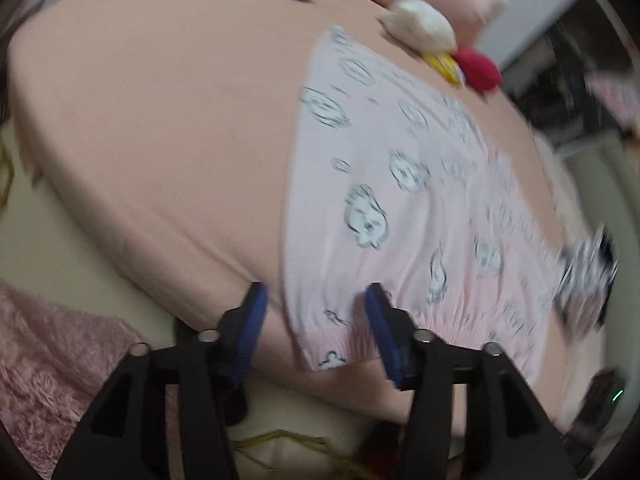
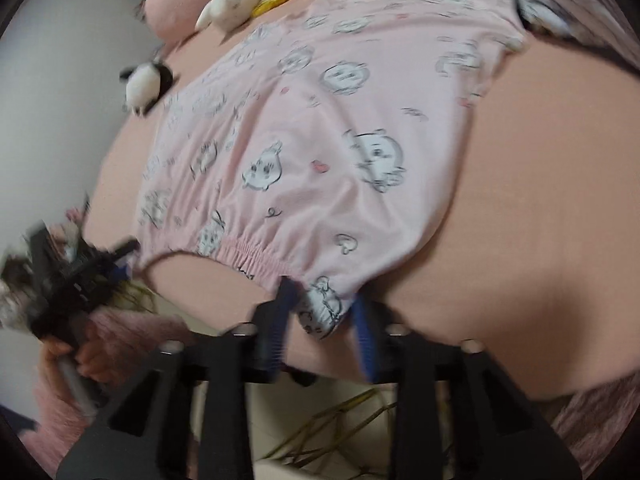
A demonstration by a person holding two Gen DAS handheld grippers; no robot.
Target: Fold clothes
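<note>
Your right gripper (image 2: 325, 312) pinches the pink pajama shorts' (image 2: 320, 140) waistband corner. Your left gripper (image 1: 316, 312) stands wide over the other corner, gripping nothing.

Soft, even indoor light, no glare. Both fisheye views bow hard toward dark rounded corners. Motion blur smears the pink printed garment (image 1: 404, 208) at the right in the left view; faint shadow sits beneath the plush toy (image 2: 236, 2).
</note>
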